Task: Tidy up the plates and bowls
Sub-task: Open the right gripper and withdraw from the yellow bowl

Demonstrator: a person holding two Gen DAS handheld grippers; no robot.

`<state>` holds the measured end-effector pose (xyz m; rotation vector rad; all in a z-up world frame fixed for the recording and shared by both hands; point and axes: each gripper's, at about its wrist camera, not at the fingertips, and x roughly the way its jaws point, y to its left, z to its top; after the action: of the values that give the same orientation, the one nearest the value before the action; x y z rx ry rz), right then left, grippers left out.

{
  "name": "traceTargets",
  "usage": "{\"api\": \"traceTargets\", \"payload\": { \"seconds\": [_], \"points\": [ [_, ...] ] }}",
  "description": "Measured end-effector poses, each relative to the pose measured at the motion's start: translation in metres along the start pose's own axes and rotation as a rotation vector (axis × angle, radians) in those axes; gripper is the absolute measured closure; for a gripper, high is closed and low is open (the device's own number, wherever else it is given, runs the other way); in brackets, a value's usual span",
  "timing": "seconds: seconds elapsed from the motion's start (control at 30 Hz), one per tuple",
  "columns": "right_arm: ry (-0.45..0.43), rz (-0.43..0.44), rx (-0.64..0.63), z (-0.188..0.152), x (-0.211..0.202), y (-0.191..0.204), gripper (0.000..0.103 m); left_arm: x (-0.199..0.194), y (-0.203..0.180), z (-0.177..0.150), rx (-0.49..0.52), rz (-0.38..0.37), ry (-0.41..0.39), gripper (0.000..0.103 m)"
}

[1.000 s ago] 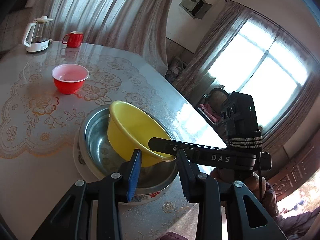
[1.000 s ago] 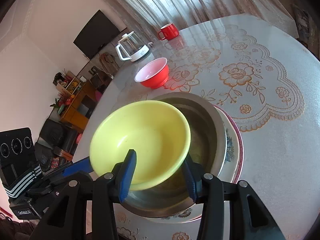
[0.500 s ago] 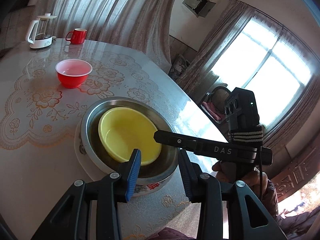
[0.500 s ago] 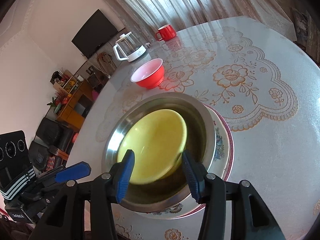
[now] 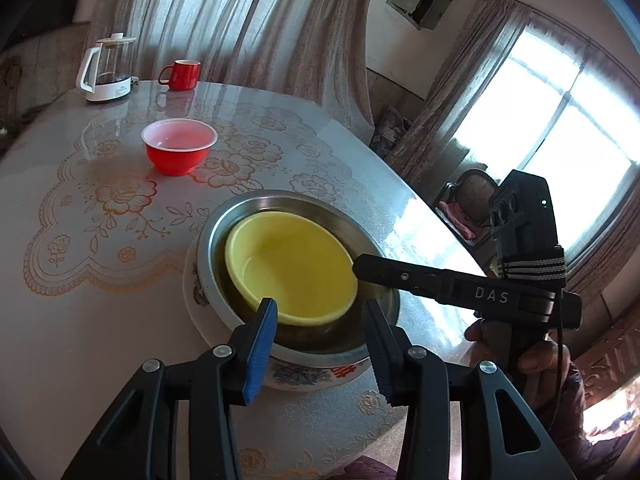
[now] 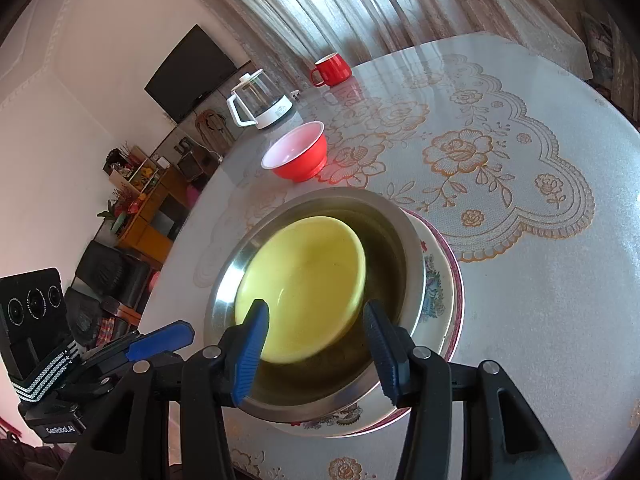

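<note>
Your yellow bowl [image 5: 294,266] sits down inside the steel basin [image 5: 280,202], and that basin rests on the flowered plate [image 5: 316,374] at the near edge of the table [image 5: 60,320]. Your left gripper [image 5: 318,338] hangs just over the near rim of the stack; its jaws have just been opening, and they stand apart now with nothing pinched, the bowl's near rim showing in the gap but clear of both pads. Your right gripper [image 6: 316,346] hovers over the same stack from the other side, its jaws also apart, the yellow bowl's rim between them and touching neither pad as far as the right wrist view shows. From the left wrist view, one black finger of your right gripper reaches across to the bowl's right rim; whether it touches, you cannot tell. Farther out on the lace-patterned cloth stands the red bowl [image 5: 179,152], upright and alone, well apart from the stack. At the far edge, a glass kettle [image 5: 105,68] and a red mug [image 5: 182,75] stand near each other by the curtains [image 5: 240,20].
</note>
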<state>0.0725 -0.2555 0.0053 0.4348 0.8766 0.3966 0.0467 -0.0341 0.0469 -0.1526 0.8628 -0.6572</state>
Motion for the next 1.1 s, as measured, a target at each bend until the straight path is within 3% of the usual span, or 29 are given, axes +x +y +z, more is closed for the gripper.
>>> {"api": "traceTargets", "payload": {
  "seconds": [0.4,1.1],
  "points": [
    [0.004,-0.013,-0.01,0.0,0.002,0.002,0.053,0.007,0.013,-0.001,-0.011,0.124,0.007,0.054],
    [-0.01,0.022,-0.041,0.022,0.009,0.017,0.053,0.007,0.036,-0.002,-0.052,0.234,0.025,0.044]
  ]
}}
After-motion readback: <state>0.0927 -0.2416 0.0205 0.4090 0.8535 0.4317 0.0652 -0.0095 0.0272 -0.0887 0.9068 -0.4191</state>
